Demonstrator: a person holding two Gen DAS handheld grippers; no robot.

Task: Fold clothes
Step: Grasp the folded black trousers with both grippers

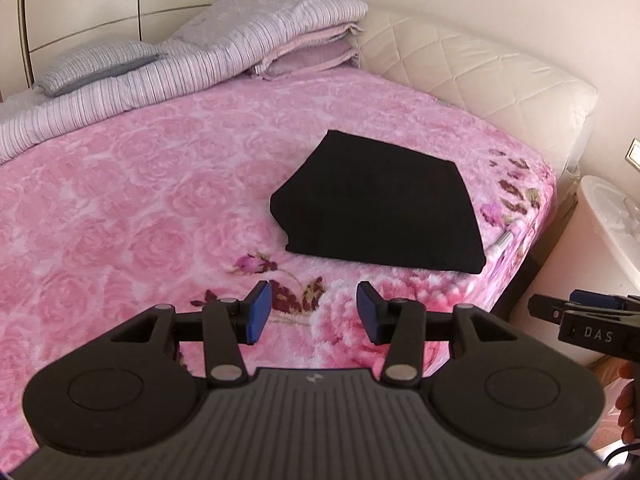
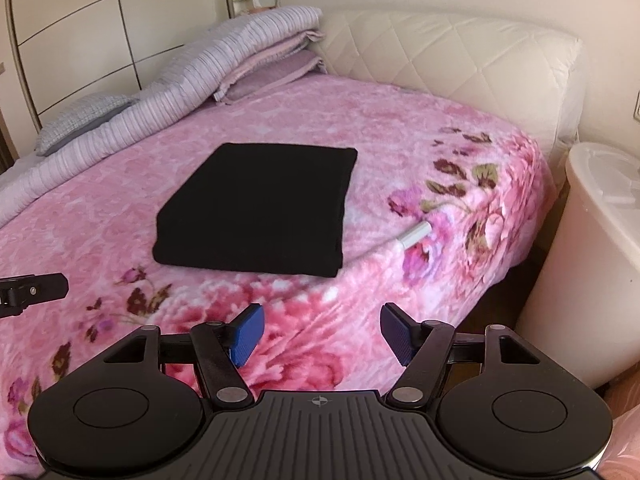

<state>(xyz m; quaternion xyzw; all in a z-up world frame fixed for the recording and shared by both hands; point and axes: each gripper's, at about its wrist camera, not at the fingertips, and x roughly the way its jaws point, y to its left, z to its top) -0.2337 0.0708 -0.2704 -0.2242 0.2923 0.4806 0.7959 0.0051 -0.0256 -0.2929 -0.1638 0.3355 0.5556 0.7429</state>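
And there it sits — the black garment (image 1: pixel 378 208), folded into a neat flat rectangle, lying on the pink rose-patterned blanket (image 1: pixel 140 200) near the bed's corner, with nothing touching it. The left gripper (image 1: pixel 313 312) hovers over the blanket just short of the garment's near edge, its blue-padded fingers (image 1: pixel 258 312) spread apart and empty. In the right wrist view the right gripper (image 2: pixel 322 334) hangs likewise short of the garment (image 2: pixel 256 208), fingers wide open, nothing between the pads (image 2: pixel 248 334). It sits off toward the bed's edge, where the blanket drops away. Just beside the garment, on the side toward the bed's edge, a small silver and white tube-like object (image 2: pixel 416 234) rests on the blanket — what it is I can't tell. Beyond the garment, a striped quilt (image 1: pixel 168 76) and pillows are piled up, with the cream quilted headboard (image 1: pixel 472 64) behind. Off the bed's edge stands a white round container (image 2: pixel 592 264).
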